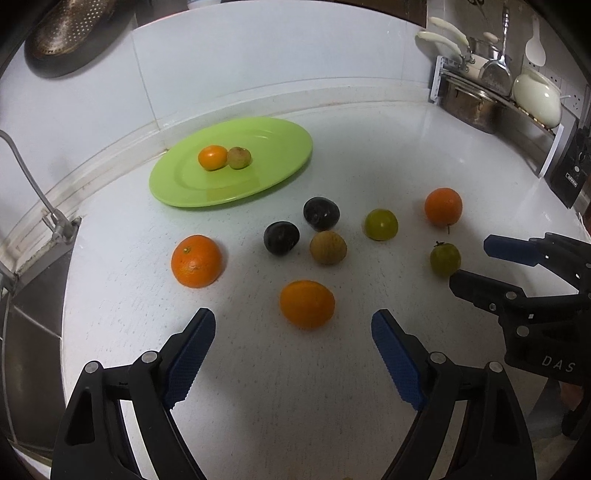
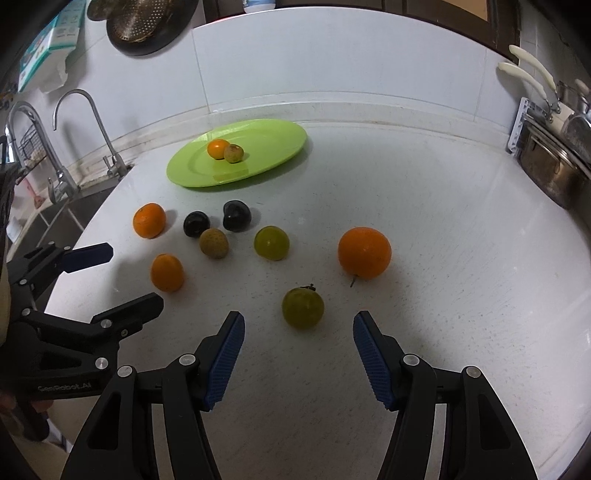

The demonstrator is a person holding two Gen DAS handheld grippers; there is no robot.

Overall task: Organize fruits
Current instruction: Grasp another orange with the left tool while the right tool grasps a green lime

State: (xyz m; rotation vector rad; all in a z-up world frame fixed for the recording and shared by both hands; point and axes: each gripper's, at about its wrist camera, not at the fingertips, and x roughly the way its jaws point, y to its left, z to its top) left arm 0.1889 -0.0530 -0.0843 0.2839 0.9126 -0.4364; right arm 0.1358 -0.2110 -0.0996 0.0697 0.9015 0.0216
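A green plate (image 1: 280, 147) (image 2: 280, 144) at the back of the white counter holds a small orange (image 1: 212, 157) and a greenish fruit (image 1: 239, 158). Loose fruit lies in front of it: three oranges, two dark plums (image 1: 281, 237), a brown fruit (image 1: 328, 247) and two green fruits. My left gripper (image 1: 293, 325) stands open just short of the nearest orange (image 1: 307, 303), which lies ahead of its fingertips. My right gripper (image 2: 299, 325) is open too, with a stemmed green fruit (image 2: 303, 307) just beyond its tips. Neither holds anything.
A sink with taps (image 2: 62, 162) lies at the left of the counter. A dish rack with pots (image 1: 498, 92) stands at the back right. A colander (image 1: 74, 26) hangs on the tiled wall. Bare counter spreads right of the large orange (image 2: 364, 252).
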